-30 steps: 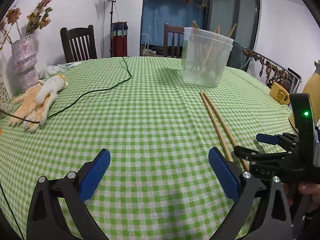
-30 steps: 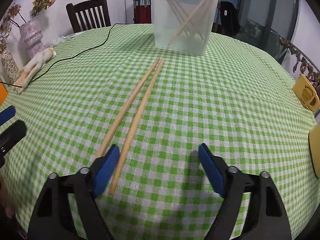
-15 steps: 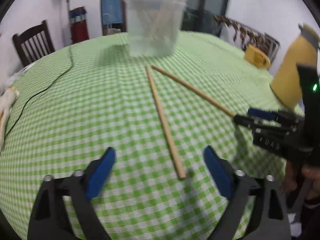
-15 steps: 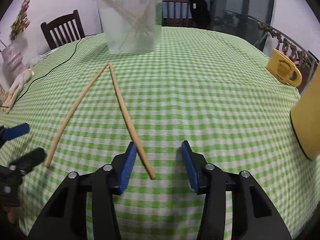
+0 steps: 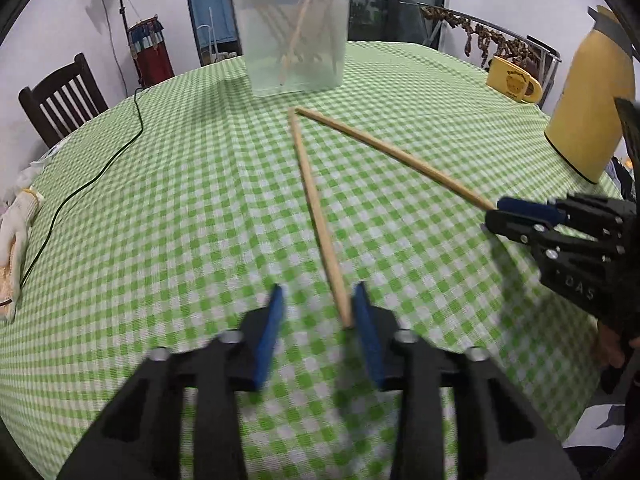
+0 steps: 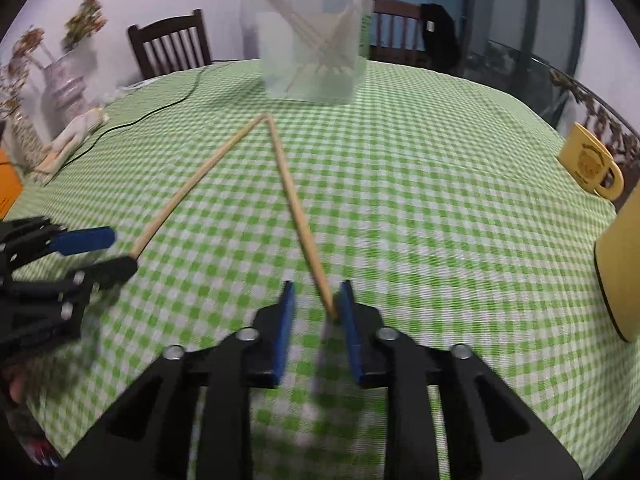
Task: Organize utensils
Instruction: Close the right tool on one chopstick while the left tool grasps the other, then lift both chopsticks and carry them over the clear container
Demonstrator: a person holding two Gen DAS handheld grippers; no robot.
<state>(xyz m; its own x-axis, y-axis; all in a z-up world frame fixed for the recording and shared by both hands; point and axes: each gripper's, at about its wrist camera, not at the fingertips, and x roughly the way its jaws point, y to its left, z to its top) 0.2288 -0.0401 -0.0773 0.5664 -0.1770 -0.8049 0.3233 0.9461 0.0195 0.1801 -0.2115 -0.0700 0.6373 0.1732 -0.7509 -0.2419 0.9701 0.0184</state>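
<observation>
Counter (image 5: 168, 208) under a green-and-white checked cloth carries everything. Near its far side stands a clear plastic tub (image 5: 294, 28) with several chopsticks leaning inside. At the right edge sits a tall yellow jug (image 5: 588, 92), with a yellow mug (image 5: 510, 80) farther back. On the cloth just in front of the tub, two loose wooden chopsticks lie in a V, far tips nearly touching. The left chopstick (image 5: 316, 208) runs toward the left hand-held gripper (image 5: 318, 320), whose blue pads stand narrowly apart, the stick's near end touching the right pad. The right chopstick (image 6: 298, 212) ends between the pads of the right hand-held gripper (image 6: 316, 316), also narrowed but not clamped, its end against the right pad. A black cable (image 5: 100, 164) crosses the cloth's left side.
</observation>
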